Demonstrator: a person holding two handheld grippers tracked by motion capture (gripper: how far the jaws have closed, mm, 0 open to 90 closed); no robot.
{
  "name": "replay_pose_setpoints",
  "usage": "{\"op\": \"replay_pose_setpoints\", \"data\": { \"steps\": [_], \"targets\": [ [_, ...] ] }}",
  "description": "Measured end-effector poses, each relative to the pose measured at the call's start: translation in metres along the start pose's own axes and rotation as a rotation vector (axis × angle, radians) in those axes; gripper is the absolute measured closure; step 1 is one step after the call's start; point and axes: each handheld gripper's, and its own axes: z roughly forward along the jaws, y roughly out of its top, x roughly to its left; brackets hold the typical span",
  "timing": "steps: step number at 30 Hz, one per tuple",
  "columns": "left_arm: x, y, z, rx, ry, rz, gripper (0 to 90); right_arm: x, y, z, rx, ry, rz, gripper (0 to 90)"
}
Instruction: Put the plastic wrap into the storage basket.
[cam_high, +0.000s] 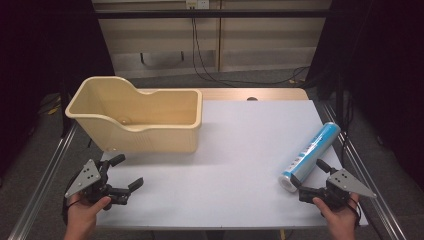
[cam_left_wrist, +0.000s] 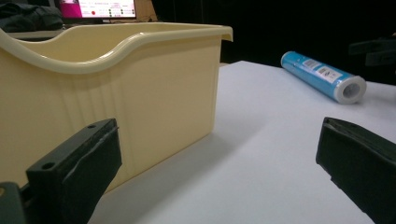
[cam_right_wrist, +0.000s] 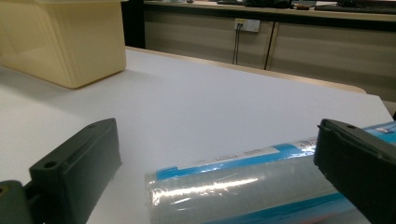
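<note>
Roll (cam_high: 311, 156) lies on the table's (cam_high: 240, 150) right side, long axis running away and rightward, near end just ahead of the right gripper (cam_high: 314, 181), jaws spread, roll between them. Left gripper (cam_high: 122, 175) released, well apart, beside the bin (cam_high: 150, 130)

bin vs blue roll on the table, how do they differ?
The cream bin stands upright at the table's far left, open-topped and empty as far as shows; the blue roll lies on its side near the right edge. The bin is much larger and plain; the roll is wrapped and labelled. The right tongs sit open around the roll's near end; nothing touches the bin.
</note>
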Motion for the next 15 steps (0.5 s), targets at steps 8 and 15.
{"op": "replay_pose_setpoints", "data": {
  "steps": [8,15],
  "targets": [
    [0.0,-0.001,0.003,0.008,-0.015,0.004,0.0,0.001,0.003,0.003,0.019,-0.017,0.01,0.3],
    [-0.001,-0.003,0.006,0.029,-0.024,0.013,0.0,-0.004,0.005,0.012,0.082,-0.068,0.034,0.6]
  ]
}}
